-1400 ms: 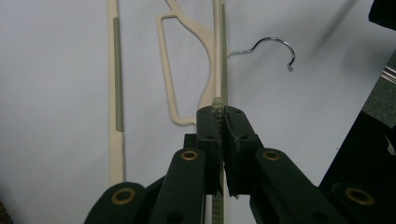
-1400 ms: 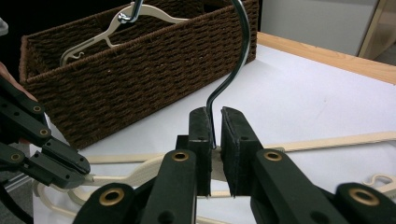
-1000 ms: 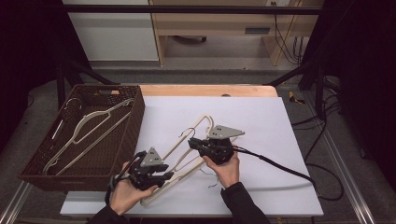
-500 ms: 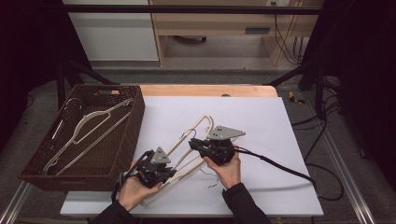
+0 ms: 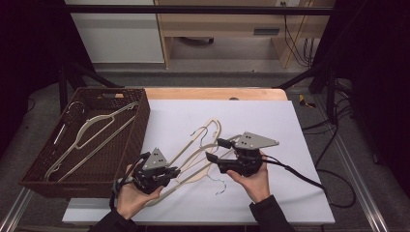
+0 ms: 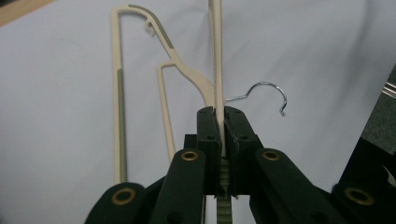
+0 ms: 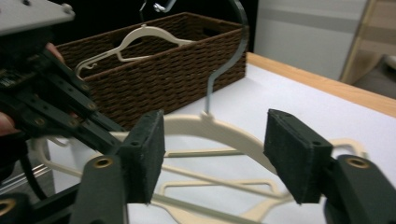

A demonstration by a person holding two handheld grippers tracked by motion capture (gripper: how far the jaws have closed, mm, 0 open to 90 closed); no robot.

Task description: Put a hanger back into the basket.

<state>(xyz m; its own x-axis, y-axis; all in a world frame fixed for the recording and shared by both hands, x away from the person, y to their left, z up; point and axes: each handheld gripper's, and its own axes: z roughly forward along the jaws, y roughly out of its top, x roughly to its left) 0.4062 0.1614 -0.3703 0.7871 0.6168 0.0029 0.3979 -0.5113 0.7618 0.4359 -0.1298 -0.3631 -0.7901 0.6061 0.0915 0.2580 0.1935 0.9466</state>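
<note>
White-covered counter (image 5: 270, 121) with a brown wicker basket (image 5: 138, 128) at its left edge, cream hanger (image 6: 217, 56) near the front edge, left claw (image 6: 220, 133) pinching its bar, right claw (image 7: 215, 156) spread, having just opened, astride its neck without pressing.

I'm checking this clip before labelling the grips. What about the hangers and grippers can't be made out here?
- High view: where the left gripper clamps the held hanger is hidden by the gripper body and hand.
- Left gripper view: the held hanger's bar runs off the top edge.
- Right gripper view: the hook is cut off at the top edge.
- High view: how many hangers lie in the basket is too small to tell.
</note>
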